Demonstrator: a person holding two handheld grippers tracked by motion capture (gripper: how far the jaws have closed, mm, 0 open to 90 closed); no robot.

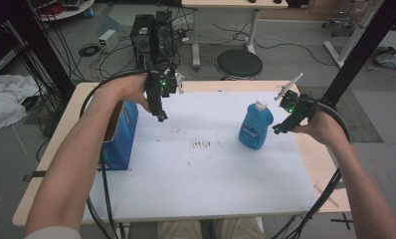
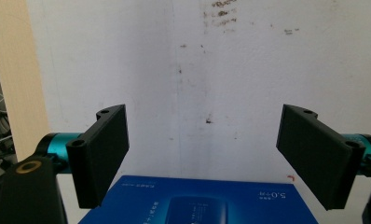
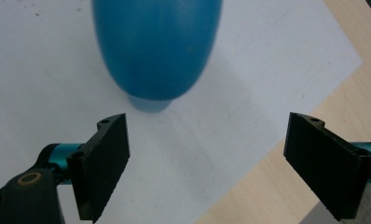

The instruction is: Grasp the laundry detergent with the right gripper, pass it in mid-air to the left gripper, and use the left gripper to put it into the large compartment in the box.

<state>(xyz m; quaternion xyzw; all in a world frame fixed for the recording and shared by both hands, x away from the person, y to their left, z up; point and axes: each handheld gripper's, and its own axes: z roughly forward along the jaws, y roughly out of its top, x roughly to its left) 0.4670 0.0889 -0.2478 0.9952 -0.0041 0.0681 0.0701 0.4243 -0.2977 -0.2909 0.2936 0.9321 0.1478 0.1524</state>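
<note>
Right gripper (image 3: 207, 163) hovering, jaws spread wide, empty — blue bottle (image 3: 156, 46) sitting just ahead of left jaw. Likely smooth, slippery plastic, liquid-heavy — gripping mid-body seems safest.

White sheet (image 1: 206, 164) covers the wooden table (image 1: 51, 169)

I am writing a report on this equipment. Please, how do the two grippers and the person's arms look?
Both the left gripper and right gripper are black, with flat rectangular black jaws on teal cylinders, small green lights, and thick black cables. A brass-coloured ring sits near each left jaw. The forearms are bare; a pale sleeve shows.
</note>
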